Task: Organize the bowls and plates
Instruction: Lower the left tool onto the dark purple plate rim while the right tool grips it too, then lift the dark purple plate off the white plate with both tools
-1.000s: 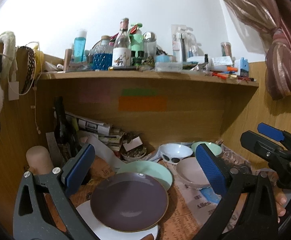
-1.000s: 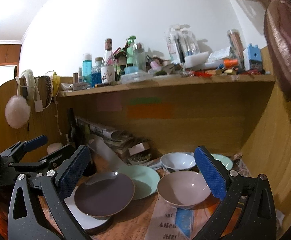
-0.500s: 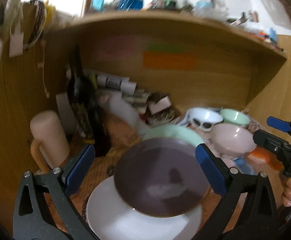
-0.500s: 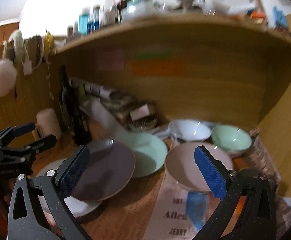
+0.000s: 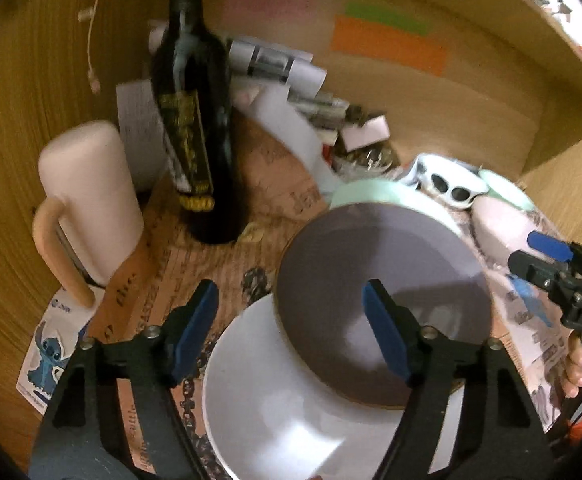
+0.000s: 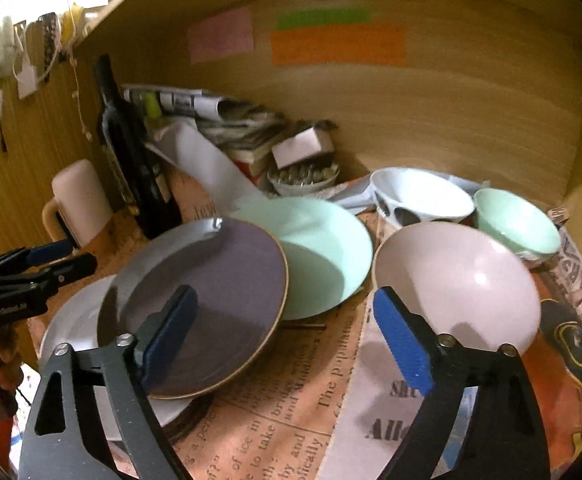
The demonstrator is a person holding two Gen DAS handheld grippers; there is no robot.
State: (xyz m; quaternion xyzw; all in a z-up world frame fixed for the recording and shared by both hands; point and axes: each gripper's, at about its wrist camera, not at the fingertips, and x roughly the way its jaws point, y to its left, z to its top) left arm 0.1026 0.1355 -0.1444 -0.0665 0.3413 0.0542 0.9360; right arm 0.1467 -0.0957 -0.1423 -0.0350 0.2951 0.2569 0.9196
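A purple plate (image 5: 383, 280) (image 6: 219, 292) lies tilted across a white plate (image 5: 291, 400) (image 6: 71, 328) and a mint plate (image 6: 323, 256) (image 5: 367, 194). A pink bowl (image 6: 459, 284) (image 5: 495, 224), a white bowl with dark spots (image 6: 419, 196) (image 5: 447, 184) and a mint bowl (image 6: 519, 224) stand at the right. My left gripper (image 5: 291, 332) is open just above the white and purple plates. My right gripper (image 6: 287, 340) is open, low between the purple plate and the pink bowl.
A dark wine bottle (image 5: 191, 120) (image 6: 131, 152) and a cream mug (image 5: 87, 200) (image 6: 79, 196) stand at the left. Rolled papers (image 6: 219, 120), a small box and a dish of small items (image 6: 303, 176) crowd the back. Wooden walls close in the left, back and right.
Both grippers have dropped lower and moved in toward the dishes. The left one now hangs over the white and purple plates. Both stayed open.
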